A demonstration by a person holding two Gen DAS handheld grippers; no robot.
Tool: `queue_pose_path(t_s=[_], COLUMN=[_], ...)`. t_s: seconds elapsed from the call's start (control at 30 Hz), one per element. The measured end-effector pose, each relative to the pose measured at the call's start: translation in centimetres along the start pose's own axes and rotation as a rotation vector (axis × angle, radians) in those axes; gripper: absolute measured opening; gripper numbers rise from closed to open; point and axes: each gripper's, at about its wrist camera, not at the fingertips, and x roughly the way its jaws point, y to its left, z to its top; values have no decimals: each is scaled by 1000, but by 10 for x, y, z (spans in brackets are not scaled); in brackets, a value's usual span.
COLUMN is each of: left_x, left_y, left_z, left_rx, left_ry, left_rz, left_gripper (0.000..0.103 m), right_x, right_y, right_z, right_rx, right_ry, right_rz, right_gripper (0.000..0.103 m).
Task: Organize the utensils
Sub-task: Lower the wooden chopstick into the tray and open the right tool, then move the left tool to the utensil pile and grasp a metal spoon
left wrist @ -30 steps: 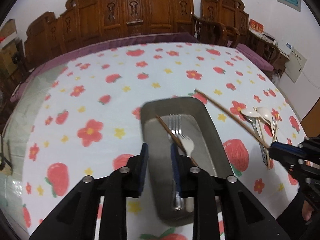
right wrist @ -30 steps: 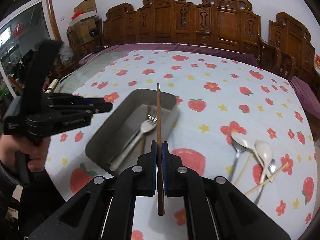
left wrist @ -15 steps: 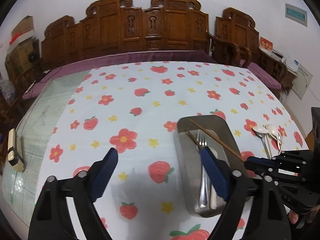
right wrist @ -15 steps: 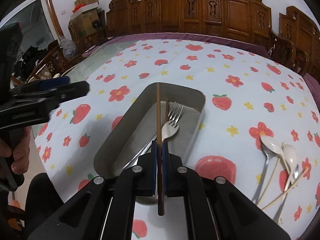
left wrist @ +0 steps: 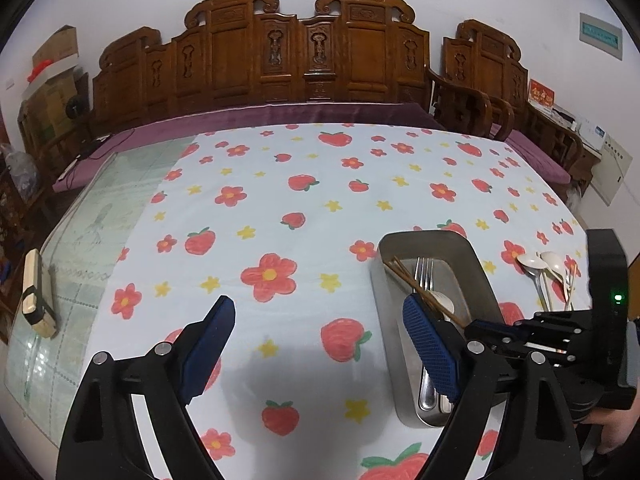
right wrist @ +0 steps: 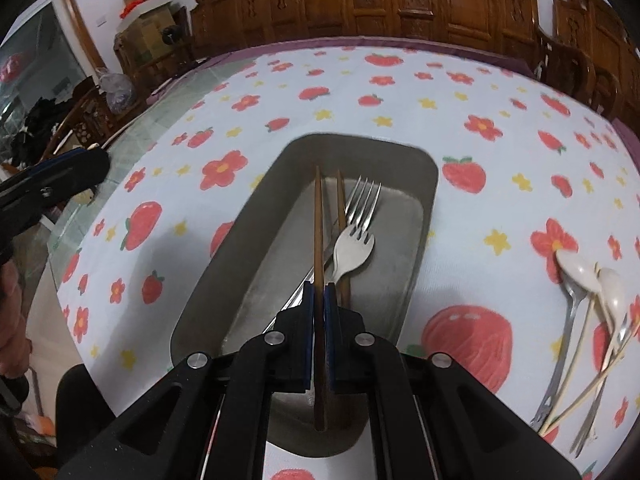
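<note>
Holding one item, with the rest listed as they lie:

Item 1: dark wooden chopstick [right wrist: 318, 224], pinched between the fingers of the right gripper [right wrist: 319, 312], which are closed hard on its lower shaft. It points forward over the metal tray [right wrist: 416, 168], its tip near the far end. Whether the tip touches the tray floor cannot be told. Judged light, stiff and smooth; a grip this far from the middle may let it pivot, so a hold nearer mid-shaft would steady it.

Item 2: second dark chopstick [right wrist: 341, 216], lying in the tray just beside the first, roughly parallel.

Item 3: steel fork [right wrist: 362, 200] and pale spork [right wrist: 354, 248], both in the tray, the spork overlapping the fork's neck. Rigid; the steel looks slippery, best taken across the handle.

Item 4: loose group on the tabletop [left wrist: 304, 216], right of the tray: pale spoons [right wrist: 580, 268], a steel-handled utensil and thin light chopsticks [right wrist: 580, 396], crossed over one another. Thin sticks lie flat and will likely be awkward to pinch.

Item 5: left gripper [left wrist: 316, 344], fingers spread wide, holding nothing, hovering over the flowered cloth left of the tray.

Status, as judged: sorting partly done; the loose group is not yet in the tray.
</note>
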Motion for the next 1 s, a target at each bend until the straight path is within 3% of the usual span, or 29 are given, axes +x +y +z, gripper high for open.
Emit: queue_pose_path(t_s=[0.23, 0.53, 1.0], left_x=[0, -9, -31], left_y=[0, -12, -67], left_z=[0, -3, -1], left_rx=[2, 11, 55], left_ry=[1, -7, -61], left_rz=[0, -2, -51], left_gripper=[82, 82, 82], right_x=[7, -16, -116], right_y=[4, 2, -50], right_z=[-2, -1, -26], right_rx=[26, 21, -55], right_ry=[12, -60, -233], right_rz=[53, 102, -5], right_gripper=[8, 10, 10])
